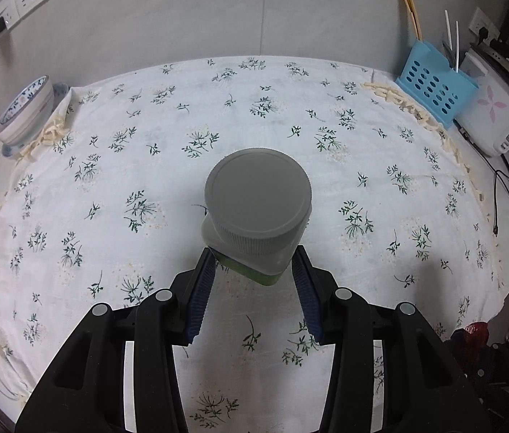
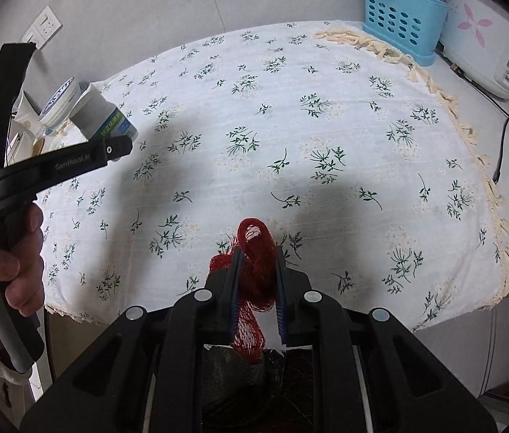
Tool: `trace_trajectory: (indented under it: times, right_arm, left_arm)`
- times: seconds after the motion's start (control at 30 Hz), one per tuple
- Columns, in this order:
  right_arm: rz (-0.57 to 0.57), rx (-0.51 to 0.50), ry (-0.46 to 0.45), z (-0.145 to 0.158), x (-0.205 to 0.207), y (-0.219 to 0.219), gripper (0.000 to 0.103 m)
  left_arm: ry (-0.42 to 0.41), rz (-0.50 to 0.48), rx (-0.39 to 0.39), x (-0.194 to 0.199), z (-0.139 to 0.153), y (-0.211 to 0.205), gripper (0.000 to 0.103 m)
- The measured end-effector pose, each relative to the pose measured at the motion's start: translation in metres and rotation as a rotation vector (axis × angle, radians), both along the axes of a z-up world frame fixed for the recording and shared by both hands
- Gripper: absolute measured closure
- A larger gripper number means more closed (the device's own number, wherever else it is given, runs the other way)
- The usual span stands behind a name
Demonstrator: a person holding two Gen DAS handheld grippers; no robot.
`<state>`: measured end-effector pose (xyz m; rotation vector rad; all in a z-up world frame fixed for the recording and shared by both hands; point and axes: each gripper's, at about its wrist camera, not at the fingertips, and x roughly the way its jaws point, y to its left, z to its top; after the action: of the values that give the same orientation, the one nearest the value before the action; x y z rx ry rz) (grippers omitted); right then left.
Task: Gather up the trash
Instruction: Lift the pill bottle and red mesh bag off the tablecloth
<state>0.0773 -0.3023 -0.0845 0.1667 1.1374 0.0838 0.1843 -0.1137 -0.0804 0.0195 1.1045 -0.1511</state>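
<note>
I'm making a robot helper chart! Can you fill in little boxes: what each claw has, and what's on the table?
left claw: shut on jar, gray lid, green label
right claw: shut on red net
table: floral cloth, no loose trash seen on it
back right: blue basket, rice cooker
back left: bowl

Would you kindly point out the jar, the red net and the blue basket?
jar [image 1: 258,195]: left wrist view, on its grey lid.
red net [image 2: 256,270]: right wrist view, on the bunched mesh.
blue basket [image 2: 399,23]: right wrist view, on its perforated front wall.
</note>
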Motion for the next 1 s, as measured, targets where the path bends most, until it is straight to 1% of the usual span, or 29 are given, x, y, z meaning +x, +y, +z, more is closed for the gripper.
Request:
trace_trajectory:
  times: [0.23, 0.47, 0.77, 0.9, 1.0]
  right_arm:
    - [-0.009, 0.000, -0.019, 0.011, -0.012, 0.004, 0.088]
    - [-0.007, -0.001, -0.025, 0.015, -0.022, 0.014, 0.088]
    - [0.013, -0.014, -0.043, 0.023, -0.038, 0.031, 0.088]
    - [0.021, -0.017, -0.054, 0.029, -0.047, 0.037, 0.088]
    - [0.020, -0.012, -0.060, 0.031, -0.055, 0.041, 0.088]
  left_arm:
    - [0.006, 0.005, -0.004, -0.026, 0.006, 0.013, 0.060]
    - [0.004, 0.015, -0.033, -0.055, 0.013, 0.030, 0.060]
    - [-0.010, 0.009, -0.039, -0.100, 0.025, 0.047, 0.060]
    - [0.003, 0.019, -0.061, -0.118, 0.025, 0.056, 0.060]
    - [-0.010, 0.023, -0.044, -0.133, 0.025, 0.061, 0.060]
